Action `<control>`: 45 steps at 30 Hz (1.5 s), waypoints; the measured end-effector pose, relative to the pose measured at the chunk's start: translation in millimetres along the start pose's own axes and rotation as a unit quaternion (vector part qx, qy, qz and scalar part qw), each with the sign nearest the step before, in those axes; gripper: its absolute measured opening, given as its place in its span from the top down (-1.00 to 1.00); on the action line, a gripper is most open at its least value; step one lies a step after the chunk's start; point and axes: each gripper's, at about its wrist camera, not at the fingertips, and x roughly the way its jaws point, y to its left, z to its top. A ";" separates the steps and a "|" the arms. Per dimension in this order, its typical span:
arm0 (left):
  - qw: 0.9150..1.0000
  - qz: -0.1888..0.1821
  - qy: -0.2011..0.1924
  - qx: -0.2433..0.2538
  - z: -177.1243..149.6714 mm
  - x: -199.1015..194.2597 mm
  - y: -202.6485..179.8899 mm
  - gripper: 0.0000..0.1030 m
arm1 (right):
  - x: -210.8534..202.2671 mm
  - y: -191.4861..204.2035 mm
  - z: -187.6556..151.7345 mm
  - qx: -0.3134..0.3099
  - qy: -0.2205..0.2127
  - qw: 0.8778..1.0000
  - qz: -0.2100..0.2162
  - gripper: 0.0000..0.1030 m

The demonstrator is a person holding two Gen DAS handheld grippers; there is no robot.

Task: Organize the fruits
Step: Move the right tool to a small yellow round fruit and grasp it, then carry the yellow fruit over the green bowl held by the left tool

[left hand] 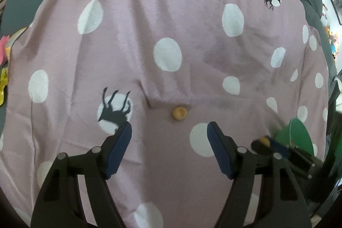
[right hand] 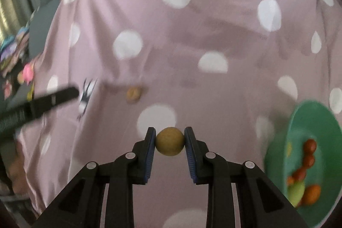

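The right tongs (right hand: 170,138) are clenched on a small round tan fruit (right hand: 170,144), which sits squarely between the two blue-padded fingers (right hand: 150,149) and is lifted clear of the cloth below. The surface is a bed covered with a pink sheet (right hand: 213,20) printed with large white dots and a few black deer silhouettes. A second tan fruit (right hand: 133,94) of the same kind lies loose on the sheet, further off and to the left in the right wrist view. At the right edge of that view stands a green bowl (right hand: 284,155), blurred, holding several red-orange fruits (right hand: 310,145) and one yellow-green fruit (right hand: 296,192).

The left tongs (left hand: 168,129) are released, their jaws standing apart with nothing between them, hovering over the sheet just short of the loose tan fruit (left hand: 179,113), which rests in a shallow crease beside a deer print (left hand: 113,113). In the left wrist view the green bowl (left hand: 299,134) shows at the far right, with the right tongs (left hand: 264,141) and their fruit in front of it.
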 end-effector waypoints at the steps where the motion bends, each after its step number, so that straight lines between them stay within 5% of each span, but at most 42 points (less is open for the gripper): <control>1: 1.000 0.000 0.004 0.005 3.1 5.9 -2.8 -0.36 | 2.6 -5.9 3.0 0.008 -0.008 1.000 -0.008 0.44; 5: 0.999 0.017 0.030 0.022 15.1 33.8 -9.7 -0.14 | 16.3 -26.2 3.4 0.040 -0.007 0.999 -0.020 0.44; 12: 0.997 -0.008 0.081 -0.002 21.7 83.9 -9.7 0.11 | 20.5 -36.3 4.7 0.066 -0.010 0.998 -0.011 0.44; 26: 0.996 0.007 0.092 -0.008 14.4 134.9 -16.0 0.43 | 10.8 -35.8 1.5 0.068 -0.025 0.997 -0.010 0.44; 34: 0.996 0.020 0.087 0.018 11.8 129.2 -31.1 0.47 | 6.7 -37.0 0.2 0.068 -0.029 0.997 -0.005 0.44; 40: 0.997 0.028 0.057 0.038 11.9 91.6 -48.5 0.47 | -0.4 -40.1 -1.0 0.081 -0.034 0.996 -0.002 0.44; 45: 0.999 0.000 0.040 0.033 2.8 53.3 -53.8 0.47 | -13.8 -39.8 -5.3 0.083 -0.048 0.995 0.003 0.44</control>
